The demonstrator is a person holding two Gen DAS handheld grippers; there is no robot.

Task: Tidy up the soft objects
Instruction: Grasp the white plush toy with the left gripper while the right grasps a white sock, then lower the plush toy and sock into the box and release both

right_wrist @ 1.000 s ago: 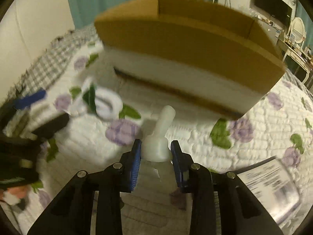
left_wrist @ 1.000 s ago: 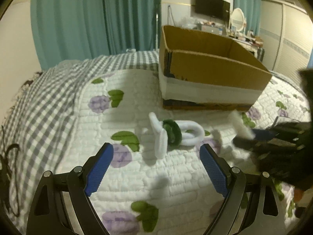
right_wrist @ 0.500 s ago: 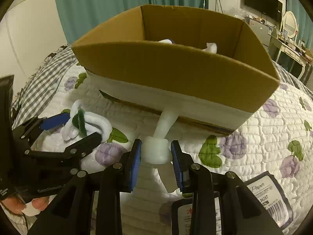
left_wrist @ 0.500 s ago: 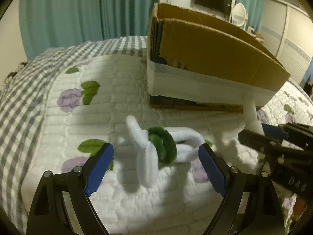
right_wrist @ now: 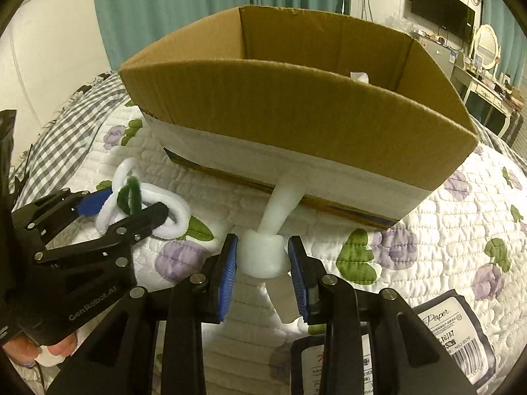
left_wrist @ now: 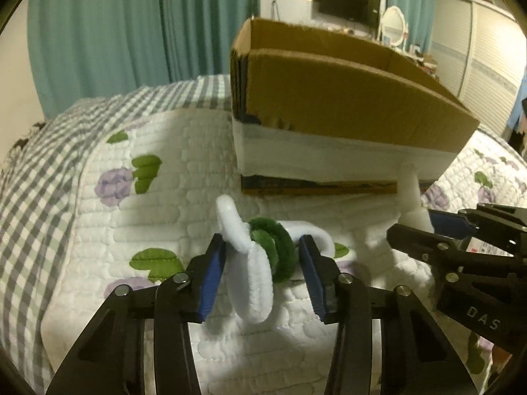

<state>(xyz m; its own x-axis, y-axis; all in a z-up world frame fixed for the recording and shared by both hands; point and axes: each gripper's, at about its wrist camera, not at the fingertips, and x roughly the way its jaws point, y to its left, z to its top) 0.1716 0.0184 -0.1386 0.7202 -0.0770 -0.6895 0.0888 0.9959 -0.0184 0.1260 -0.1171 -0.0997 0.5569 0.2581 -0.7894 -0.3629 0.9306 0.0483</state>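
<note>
A chain of fuzzy white and green rings point(left_wrist: 260, 250) lies on the quilted bed in front of a cardboard box point(left_wrist: 332, 112). My left gripper point(left_wrist: 262, 256) is around the chain, its jaws partly closed with a gap still on each side. My right gripper point(right_wrist: 263, 253) is shut on a white foam piece point(right_wrist: 266, 250) whose long stem points up at the box point(right_wrist: 296, 112). In the right wrist view the chain point(right_wrist: 145, 204) sits at the left between the left gripper's fingers. The foam piece also shows in the left wrist view point(left_wrist: 411, 200).
The box holds a white soft item point(right_wrist: 360, 77) near its far wall. A dark paper packet point(right_wrist: 457, 339) lies on the bed at the lower right. Teal curtains point(left_wrist: 131, 33) hang behind; a grey checked cover point(left_wrist: 42, 171) drapes the bed's left side.
My left gripper has moved forward over the ring chain and its jaws have narrowed around it. My right gripper has risen and come closer to the box with the foam piece.
</note>
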